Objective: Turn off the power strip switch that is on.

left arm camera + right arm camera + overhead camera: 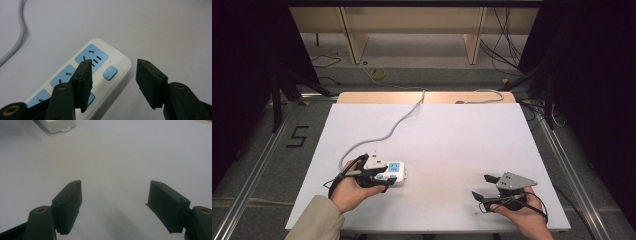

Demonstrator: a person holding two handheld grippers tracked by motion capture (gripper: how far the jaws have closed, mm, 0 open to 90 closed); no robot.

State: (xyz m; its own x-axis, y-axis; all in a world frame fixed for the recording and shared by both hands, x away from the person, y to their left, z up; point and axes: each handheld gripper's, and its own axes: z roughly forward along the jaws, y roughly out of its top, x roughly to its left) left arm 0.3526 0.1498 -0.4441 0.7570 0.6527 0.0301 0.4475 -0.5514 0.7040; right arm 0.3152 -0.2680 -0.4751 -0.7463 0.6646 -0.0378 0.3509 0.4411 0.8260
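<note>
While its jaws stand apart with nothing pressed between them, the left gripper hangs over the near end of a white power strip, one jaw above the blue sockets and the other over bare table beside the strip's edge. Its blue switch lies between the jaws. This strip rests on the white table, its grey cable running toward the far edge. Well apart, the right gripper hovers with its jaws spread wide and empty.
</note>
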